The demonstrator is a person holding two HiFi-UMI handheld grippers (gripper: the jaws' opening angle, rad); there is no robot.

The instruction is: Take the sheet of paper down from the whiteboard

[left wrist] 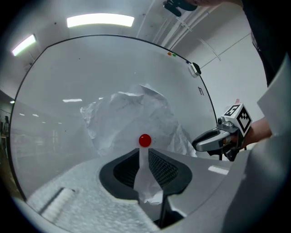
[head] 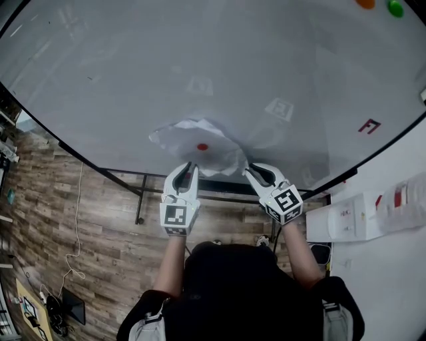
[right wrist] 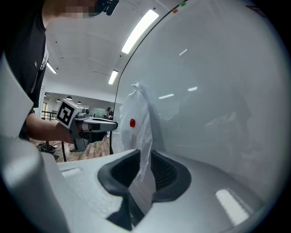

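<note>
sheet of paper [head: 200,150]: crumpled, pinned to the whiteboard [head: 213,66] by a red magnet [head: 202,146]
left gripper [head: 187,168]: clamped on the sheet's lower edge
right gripper [head: 251,170]: clamped on its right edge

One whiteboard [head: 200,66], one sheet of paper [head: 178,135]. Three magnets — red magnet [head: 202,146], orange magnet [head: 365,2], green magnet [head: 396,8]. Two grippers — left gripper [head: 187,166], right gripper [head: 252,170].
</note>
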